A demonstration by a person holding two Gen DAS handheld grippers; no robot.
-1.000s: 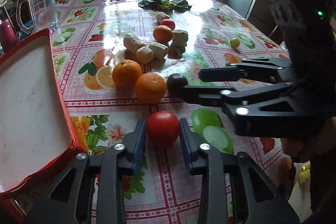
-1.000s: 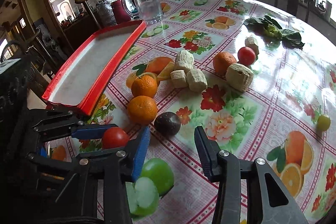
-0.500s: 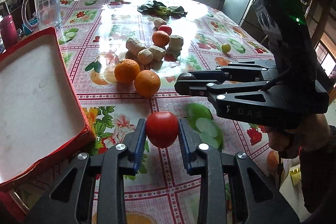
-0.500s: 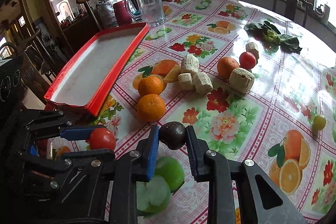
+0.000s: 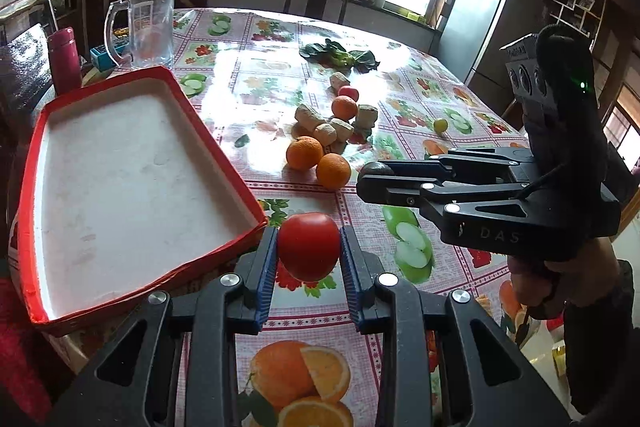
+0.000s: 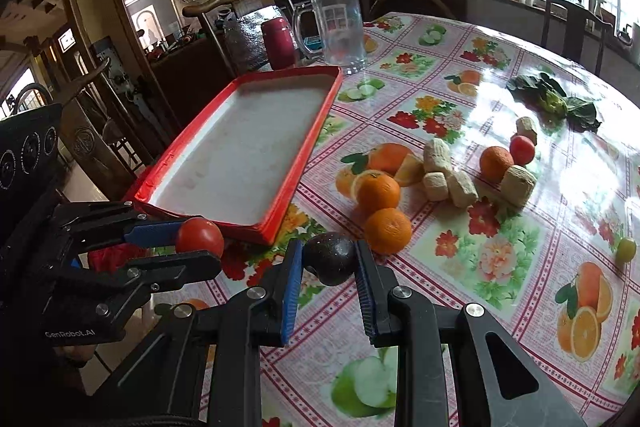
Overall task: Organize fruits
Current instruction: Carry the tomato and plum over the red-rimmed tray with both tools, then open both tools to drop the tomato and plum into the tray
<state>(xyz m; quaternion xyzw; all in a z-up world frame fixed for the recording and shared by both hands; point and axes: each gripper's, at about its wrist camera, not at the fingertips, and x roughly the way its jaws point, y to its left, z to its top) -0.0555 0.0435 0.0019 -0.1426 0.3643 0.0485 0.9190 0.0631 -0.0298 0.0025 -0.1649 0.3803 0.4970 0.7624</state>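
Red tomato (image 5: 308,245) and dark fruit (image 6: 331,257), each clamped between fingers, now lifted.

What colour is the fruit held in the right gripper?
Dark purple, nearly black fruit; the right wrist view shows it best.

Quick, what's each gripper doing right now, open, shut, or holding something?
Left gripper: shut on the red tomato, lifted near the red tray.
Right gripper: shut on the dark round fruit, clear of the table.
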